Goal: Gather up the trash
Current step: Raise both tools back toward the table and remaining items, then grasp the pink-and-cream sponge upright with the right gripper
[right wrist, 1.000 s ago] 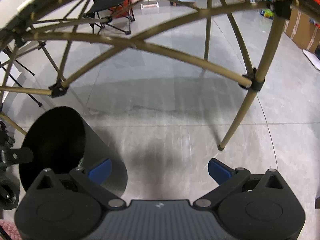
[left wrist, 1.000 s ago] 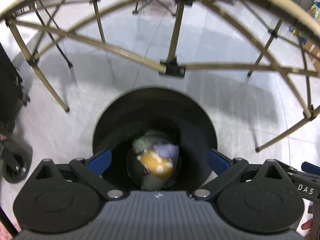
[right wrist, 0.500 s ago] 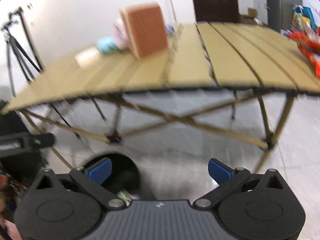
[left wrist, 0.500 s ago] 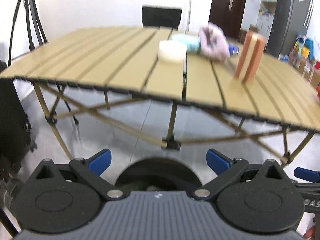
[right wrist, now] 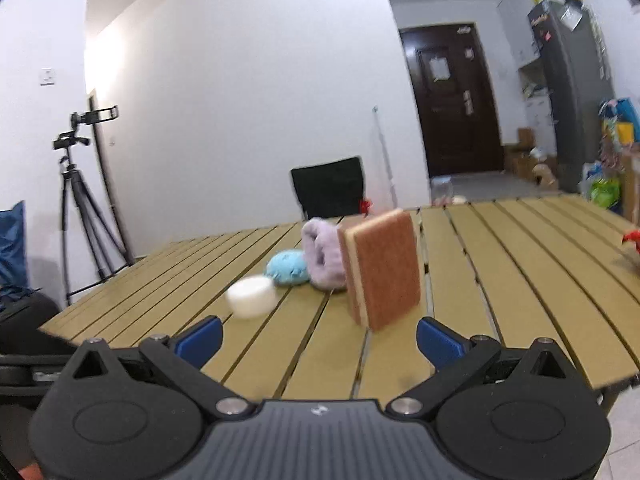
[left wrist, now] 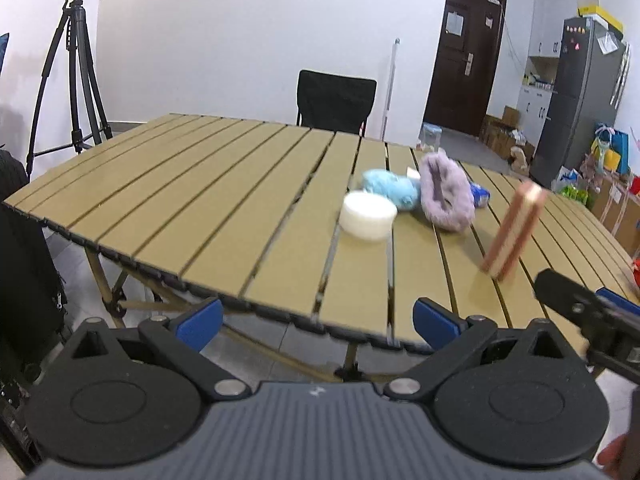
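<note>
- The left gripper (left wrist: 316,316) is hovering off the near edge of the tan slatted folding table (left wrist: 224,200), its blue-tipped fingers (left wrist: 199,317) standing apart and holding nothing.
- The right gripper (right wrist: 318,338) is hanging over the table's near edge with its fingers likewise spread and empty.
- The candidate trash is sitting mid-table: a white round puck-shaped object (left wrist: 368,220), a light-blue crumpled ball (left wrist: 392,188), a lilac fluffy loop (left wrist: 446,196) and an upright orange-and-cream sponge block (right wrist: 382,268).
- Judging by position, the right gripper is lining up on the sponge; straddling its thin sides would probably stop it toppling.
- No bin or other container is showing in either view.
</note>
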Demonstrator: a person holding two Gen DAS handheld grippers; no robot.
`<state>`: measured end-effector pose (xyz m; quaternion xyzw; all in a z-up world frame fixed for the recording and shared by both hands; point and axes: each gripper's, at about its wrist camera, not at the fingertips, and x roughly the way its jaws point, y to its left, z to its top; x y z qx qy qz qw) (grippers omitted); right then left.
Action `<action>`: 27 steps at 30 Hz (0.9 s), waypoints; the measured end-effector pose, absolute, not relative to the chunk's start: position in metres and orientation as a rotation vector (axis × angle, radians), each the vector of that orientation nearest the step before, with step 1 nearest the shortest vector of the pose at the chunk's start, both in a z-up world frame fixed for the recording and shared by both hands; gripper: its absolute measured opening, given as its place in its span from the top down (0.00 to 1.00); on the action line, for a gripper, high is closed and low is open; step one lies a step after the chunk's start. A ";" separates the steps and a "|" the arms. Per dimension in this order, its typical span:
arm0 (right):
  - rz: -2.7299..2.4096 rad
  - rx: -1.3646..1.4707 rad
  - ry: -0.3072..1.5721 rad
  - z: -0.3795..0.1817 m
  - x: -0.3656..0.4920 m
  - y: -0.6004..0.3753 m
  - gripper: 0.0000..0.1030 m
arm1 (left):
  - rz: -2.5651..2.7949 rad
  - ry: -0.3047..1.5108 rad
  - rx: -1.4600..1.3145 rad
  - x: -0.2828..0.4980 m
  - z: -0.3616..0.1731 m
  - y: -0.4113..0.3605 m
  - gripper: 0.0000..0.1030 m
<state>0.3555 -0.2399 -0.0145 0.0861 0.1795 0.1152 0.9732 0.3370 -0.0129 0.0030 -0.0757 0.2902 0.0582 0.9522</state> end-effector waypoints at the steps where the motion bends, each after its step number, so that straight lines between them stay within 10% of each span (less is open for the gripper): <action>1: 0.212 0.157 0.350 -0.015 0.361 -0.234 0.00 | 0.125 0.583 -0.155 0.341 0.005 -0.010 0.00; 16: -0.047 0.090 0.325 -0.034 0.451 -0.199 0.11 | 0.136 0.603 -0.160 0.405 0.002 0.007 0.00; 27: -0.067 0.095 0.410 -0.050 0.487 -0.203 0.65 | 0.112 0.604 -0.119 0.434 -0.005 -0.007 0.00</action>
